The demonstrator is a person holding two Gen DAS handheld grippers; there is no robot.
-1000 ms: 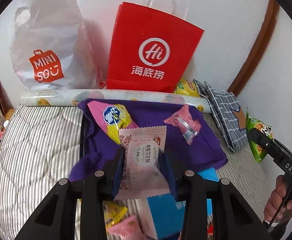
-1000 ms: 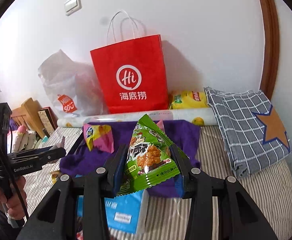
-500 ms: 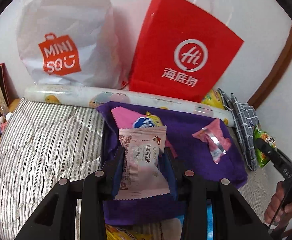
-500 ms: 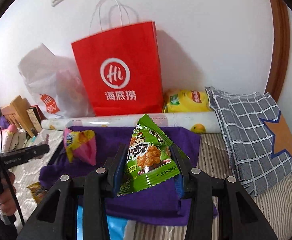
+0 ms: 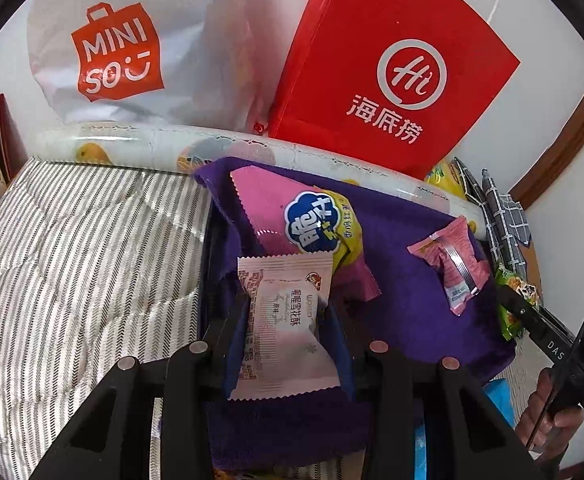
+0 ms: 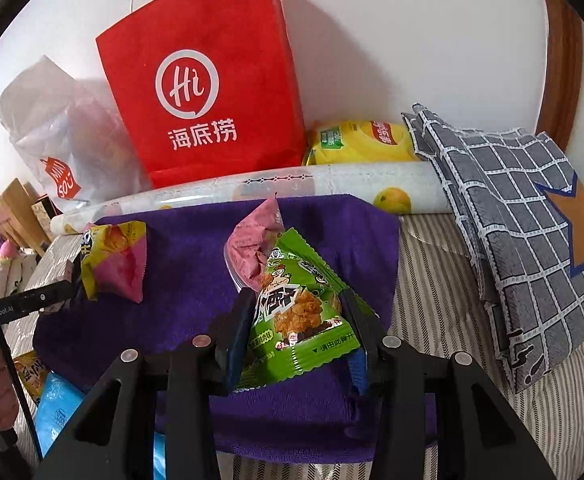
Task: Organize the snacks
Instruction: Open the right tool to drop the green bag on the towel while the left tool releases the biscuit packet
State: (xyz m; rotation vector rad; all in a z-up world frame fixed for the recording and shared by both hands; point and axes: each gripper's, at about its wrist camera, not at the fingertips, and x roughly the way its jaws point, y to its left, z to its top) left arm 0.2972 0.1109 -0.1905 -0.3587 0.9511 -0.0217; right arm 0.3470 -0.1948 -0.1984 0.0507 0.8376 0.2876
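My left gripper (image 5: 285, 320) is shut on a pale pink snack packet (image 5: 281, 328), held over the near left part of a purple cloth (image 5: 404, 312). A pink and yellow snack bag (image 5: 316, 228) and a small pink packet (image 5: 452, 264) lie on the cloth. My right gripper (image 6: 298, 320) is shut on a green triangular snack bag (image 6: 296, 316) above the same purple cloth (image 6: 187, 280), just in front of the small pink packet (image 6: 251, 244). The pink and yellow bag (image 6: 115, 260) lies at the cloth's left.
A red paper bag (image 6: 203, 80) and a white MINISO bag (image 5: 131, 48) stand against the wall behind a printed roll (image 6: 332, 184). A yellow chip bag (image 6: 360, 140) and a grey checked cloth (image 6: 512, 220) lie at the right. A blue pack (image 6: 55, 412) lies near the striped bedding (image 5: 71, 260).
Both grippers have moved forward over the purple cloth with their packets still held. The bags at the wall now look closer.
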